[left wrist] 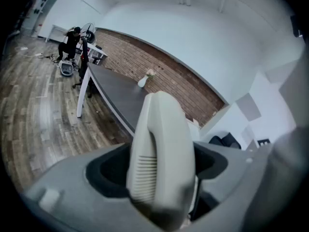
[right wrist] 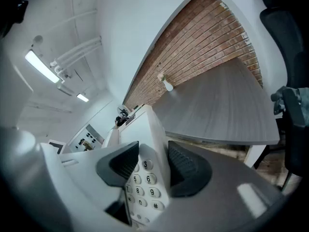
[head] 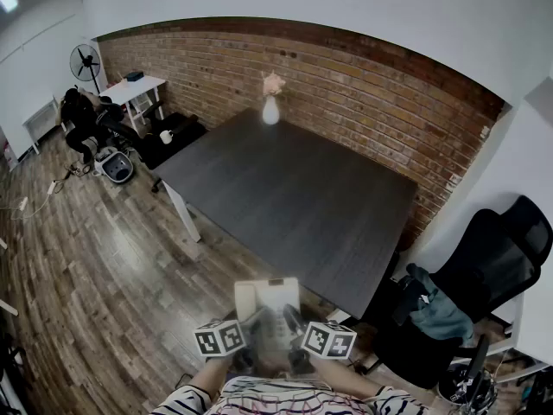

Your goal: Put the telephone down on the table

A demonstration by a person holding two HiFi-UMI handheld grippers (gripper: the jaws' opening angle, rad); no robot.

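Note:
A cream desk telephone (head: 267, 308) hangs in the air just short of the near edge of the dark grey table (head: 294, 197), held from both sides. My left gripper (head: 251, 328) is shut on the handset side, and the handset (left wrist: 161, 158) fills the gap between its dark pads. My right gripper (head: 292, 325) is shut on the keypad side, its pads pressing above and below the number keys (right wrist: 145, 185). Both grippers point forward and a little downward toward the table.
A white vase with a pink flower (head: 271, 106) stands at the table's far edge by the brick wall. A black office chair (head: 484, 275) with a teal cloth is at the right. A person crouches at the far left (head: 86, 119) by a small white desk.

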